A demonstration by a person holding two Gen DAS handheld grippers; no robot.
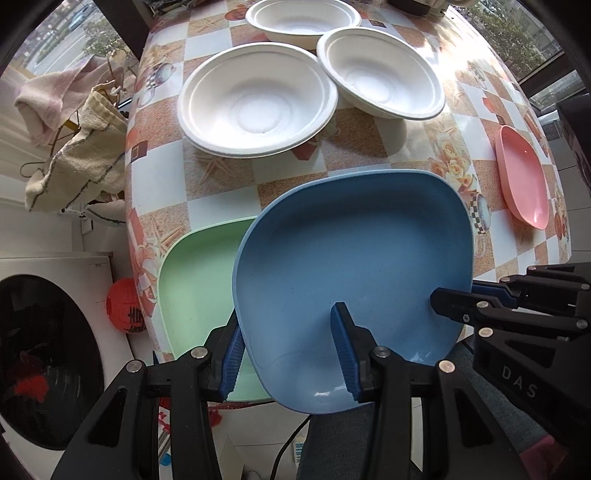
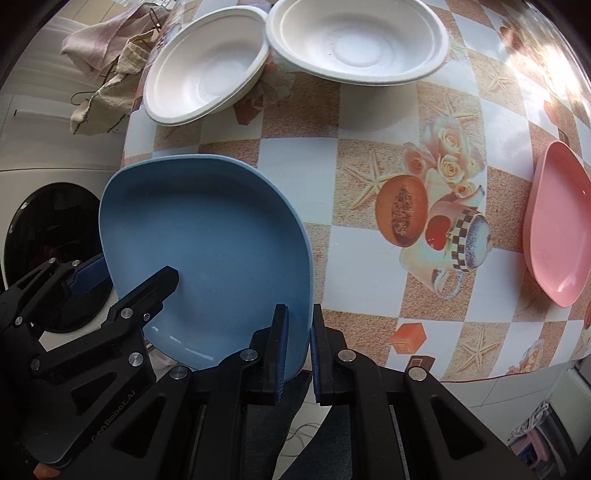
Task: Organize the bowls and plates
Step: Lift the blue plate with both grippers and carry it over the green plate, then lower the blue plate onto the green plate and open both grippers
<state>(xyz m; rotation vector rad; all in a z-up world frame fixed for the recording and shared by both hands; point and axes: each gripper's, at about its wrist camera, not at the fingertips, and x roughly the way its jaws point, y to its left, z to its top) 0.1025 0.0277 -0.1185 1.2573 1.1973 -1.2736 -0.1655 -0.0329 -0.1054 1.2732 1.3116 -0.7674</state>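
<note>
A blue plate (image 1: 351,251) (image 2: 207,236) hangs tilted over the table's near edge, held from both sides. My left gripper (image 1: 286,354) (image 2: 129,273) straddles its left rim, one pad outside the edge and one finger inside the dish, shut on it. My right gripper (image 2: 297,347) (image 1: 443,299) is shut on the right rim. A green plate (image 1: 195,288) lies on the table partly under the blue one. The pink plate (image 1: 522,177) (image 2: 561,225) lies at the right edge. Three white bowls (image 1: 255,99) (image 2: 207,62) stand at the back, one (image 1: 380,74) (image 2: 354,37) leaning on its neighbour, one (image 1: 303,18) farthest.
The table (image 1: 369,155) has a checked, flowered cloth. Left of it, towels (image 1: 77,162) hang on a rack, and a washing machine (image 1: 44,350) and a red lantern (image 1: 123,310) sit lower. A person's jeans leg (image 1: 351,443) is below the near edge.
</note>
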